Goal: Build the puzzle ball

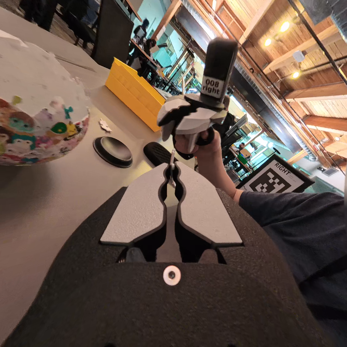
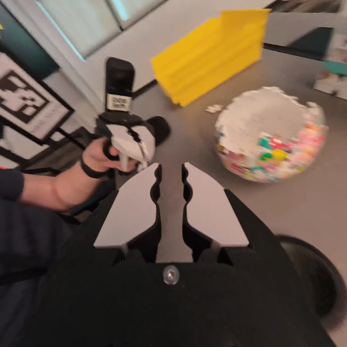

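Note:
The half-built puzzle ball (image 1: 37, 122) rests on the grey table (image 1: 56, 197), colourful below and white above with a jagged open rim; it also shows in the right wrist view (image 2: 270, 137). My left gripper (image 1: 171, 166) is shut on a thin white puzzle piece (image 1: 173, 157), held edge-on to the right of the ball. My right gripper (image 2: 171, 167) is open and empty, held above the table left of the ball. It also shows in the left wrist view (image 1: 165, 122), just beyond my left gripper. A loose white piece (image 1: 105, 124) lies on the table near the ball.
A yellow bin (image 1: 135, 93) stands at the back of the table. A black round dish (image 1: 112, 152) and a black oval object (image 1: 157, 154) sit between the ball and the grippers. A framed marker board (image 1: 272, 180) stands at the right. People are working in the far background. My right fingertips sit around 6 centimeters from my left ones.

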Motion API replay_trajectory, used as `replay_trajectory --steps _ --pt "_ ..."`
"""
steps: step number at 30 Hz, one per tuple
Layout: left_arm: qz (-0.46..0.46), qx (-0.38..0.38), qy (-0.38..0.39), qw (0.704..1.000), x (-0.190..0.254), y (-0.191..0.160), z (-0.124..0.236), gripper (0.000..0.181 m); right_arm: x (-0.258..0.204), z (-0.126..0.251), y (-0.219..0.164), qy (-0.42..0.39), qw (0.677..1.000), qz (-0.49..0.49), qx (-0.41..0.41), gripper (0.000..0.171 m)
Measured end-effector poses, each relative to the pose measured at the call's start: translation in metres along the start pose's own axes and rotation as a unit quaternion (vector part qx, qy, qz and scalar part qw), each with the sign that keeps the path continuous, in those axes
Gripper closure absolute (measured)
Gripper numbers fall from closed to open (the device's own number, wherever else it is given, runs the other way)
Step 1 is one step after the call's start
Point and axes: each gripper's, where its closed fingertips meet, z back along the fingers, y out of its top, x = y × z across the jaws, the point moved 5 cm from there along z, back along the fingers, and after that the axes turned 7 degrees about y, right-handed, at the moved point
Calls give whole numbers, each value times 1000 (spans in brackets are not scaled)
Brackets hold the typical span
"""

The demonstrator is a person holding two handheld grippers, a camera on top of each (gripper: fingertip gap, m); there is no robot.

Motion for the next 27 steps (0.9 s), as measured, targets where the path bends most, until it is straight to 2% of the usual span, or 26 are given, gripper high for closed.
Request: replay_trajectory --steps 4,5,8,10,14,16,19,27 --pt "-10 1 10 1000 6 0 -2 179 -16 -29 -3 56 998 -21 -30 152" --pt "-14 2 14 1000 5 0 -1 179 -17 -31 -2 63 998 -20 -22 159" --pt "-15 -3 6 1000 7 -1 1 179 -20 -33 -2 101 994 -35 -20 165" --pt "-17 -1 8 1000 7 0 2 179 -21 -32 -2 112 993 -45 -16 157" --pt "-23 -11 4 1000 9 -2 -1 179 -20 -36 -5 111 992 -41 -33 153" --pt "-30 -20 9 999 8 -4 -4 179 -23 -38 -8 128 990 -35 -45 168" --pt "-24 -34 -6 999 10 -7 -5 167 -19 -34 -5 115 992 -36 -24 168" --pt "-26 -49 -3 998 4 -11 -19 178 -17 -28 -10 121 991 -24 -43 168"
